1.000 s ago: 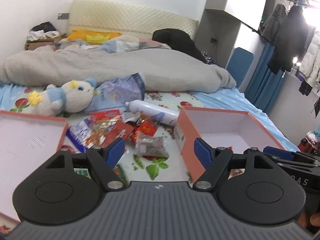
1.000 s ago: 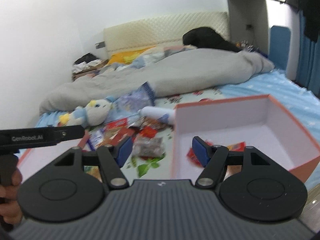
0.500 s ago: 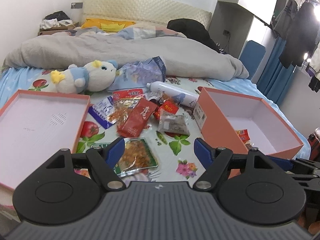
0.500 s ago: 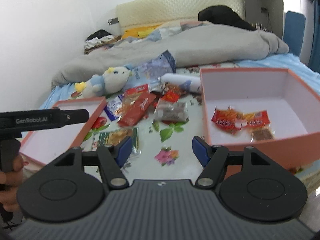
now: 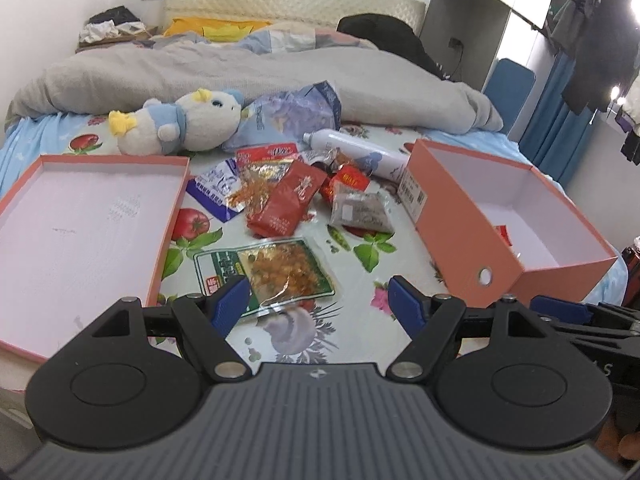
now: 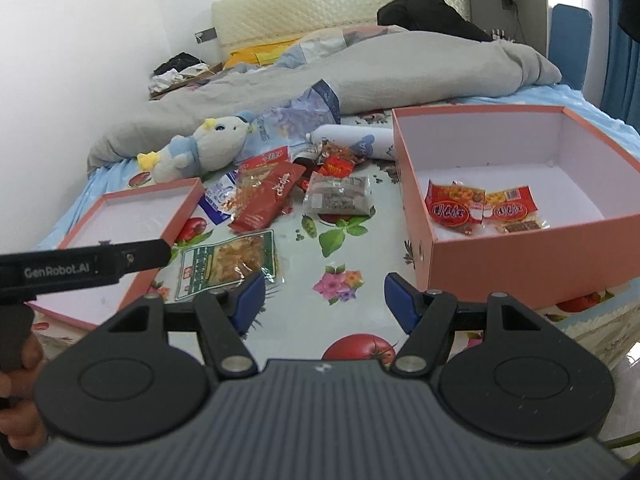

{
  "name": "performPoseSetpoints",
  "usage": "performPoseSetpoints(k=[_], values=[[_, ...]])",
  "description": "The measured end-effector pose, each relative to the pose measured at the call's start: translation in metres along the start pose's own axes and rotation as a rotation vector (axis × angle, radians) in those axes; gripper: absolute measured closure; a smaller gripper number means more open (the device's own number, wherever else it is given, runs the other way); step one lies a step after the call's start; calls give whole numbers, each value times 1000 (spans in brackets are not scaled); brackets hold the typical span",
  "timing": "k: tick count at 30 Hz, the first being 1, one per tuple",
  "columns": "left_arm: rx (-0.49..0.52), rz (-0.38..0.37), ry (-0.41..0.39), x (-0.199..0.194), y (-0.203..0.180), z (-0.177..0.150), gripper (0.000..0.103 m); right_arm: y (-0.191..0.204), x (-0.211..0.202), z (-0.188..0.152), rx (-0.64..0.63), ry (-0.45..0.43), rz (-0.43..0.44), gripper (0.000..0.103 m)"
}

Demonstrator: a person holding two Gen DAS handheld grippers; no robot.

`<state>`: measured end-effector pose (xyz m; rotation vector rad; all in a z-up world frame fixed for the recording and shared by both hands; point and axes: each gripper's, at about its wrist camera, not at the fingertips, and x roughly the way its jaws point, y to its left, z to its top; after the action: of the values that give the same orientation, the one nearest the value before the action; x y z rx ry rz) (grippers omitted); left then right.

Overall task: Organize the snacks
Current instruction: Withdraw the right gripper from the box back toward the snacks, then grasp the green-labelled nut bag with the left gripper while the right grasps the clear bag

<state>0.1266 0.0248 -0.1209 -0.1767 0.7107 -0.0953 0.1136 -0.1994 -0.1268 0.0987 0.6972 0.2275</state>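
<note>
Both grippers are held above the near edge of a bed sheet [image 5: 352, 344] printed with flowers and tomatoes. The left gripper [image 5: 320, 300] is seen released, its blue pads spread with nothing between them; the right gripper [image 6: 324, 296] is likewise released and empty.

In the left wrist view, a green-edged snack packet [image 5: 264, 272] is found just beyond the left gripper at about 11 o'clock, lying flat on the sheet. A heap of snack packets [image 5: 288, 196] is spread at 12 o'clock, with a dark red packet [image 5: 290, 204] on top and a grey packet [image 5: 360, 210] beside it at 1 o'clock. A white bottle [image 5: 356, 154] is laid on its side behind the heap. A shallow orange lid [image 5: 86, 216] is placed at 10 o'clock, and a deep orange box [image 5: 500, 220] at 2 o'clock.

In the right wrist view, three small packets [image 6: 480, 208] are seen lying inside the box. A plush toy [image 5: 180, 120] and a grey blanket [image 5: 260, 76] are set further back.
</note>
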Motion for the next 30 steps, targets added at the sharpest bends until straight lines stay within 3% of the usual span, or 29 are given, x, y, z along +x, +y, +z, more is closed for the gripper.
performPoseSetpoints(k=[10,21,25,30], values=[[4,2,63,38,11,-4,23,1,25,4,-4,33,6,35],[-2,23,158,97,31,-6,21,8,85,25,-36,79,41,35],[12,9,175,120,33,2,13,6,112,38,-42,89,54,35],[50,-13,201,150,35,15,10,0,142,54,-28,91,59,35]])
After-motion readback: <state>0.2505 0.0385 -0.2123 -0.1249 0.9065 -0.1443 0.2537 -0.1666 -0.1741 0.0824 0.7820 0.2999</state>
